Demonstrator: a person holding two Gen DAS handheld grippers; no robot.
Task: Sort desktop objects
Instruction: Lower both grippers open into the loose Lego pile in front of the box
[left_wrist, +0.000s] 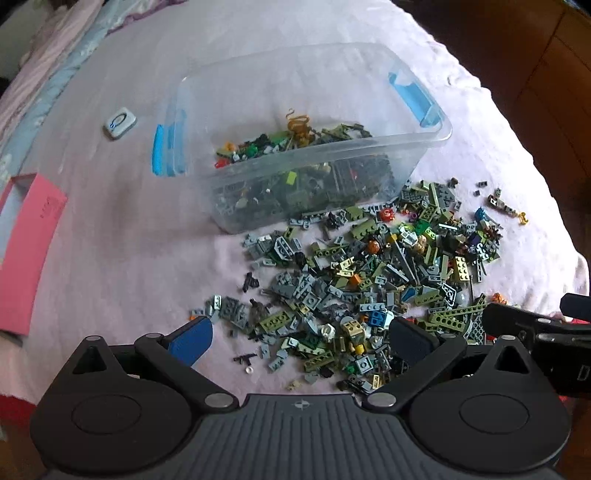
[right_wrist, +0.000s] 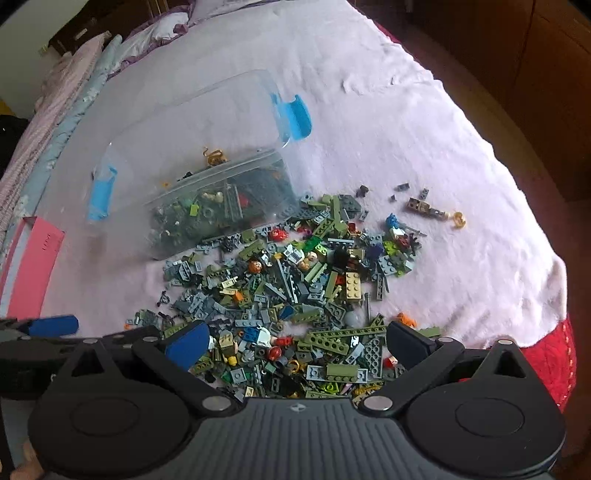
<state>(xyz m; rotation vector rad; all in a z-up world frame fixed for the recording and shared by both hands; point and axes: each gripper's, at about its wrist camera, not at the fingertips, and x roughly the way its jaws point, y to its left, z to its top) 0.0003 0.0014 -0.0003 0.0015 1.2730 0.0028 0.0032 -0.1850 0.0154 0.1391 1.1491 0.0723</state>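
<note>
With both the left tool (left_wrist: 301, 338) and right tool (right_wrist: 297, 341) spread apart over the loose bricks (left_wrist: 369, 280) beside the part-filled clear bin (left_wrist: 314, 155), small pieces may slip or scatter on the soft bed (left_wrist: 129, 240).

A heap of small toy bricks (left_wrist: 373, 280) lies spread on the pale pink cover straight ahead of both pairs of tongs, its near edge reaching between their open fingers. Most pieces are olive green and grey, with scattered yellow, orange, blue and bright green ones and a few minifigure heads. A handful of strays (right_wrist: 428, 208) sits apart at the far right. Beyond the heap, touching its far edge, stands a clear plastic bin (left_wrist: 421, 142) with blue clip handles, upright, lidless, partly filled with more bricks.
</note>
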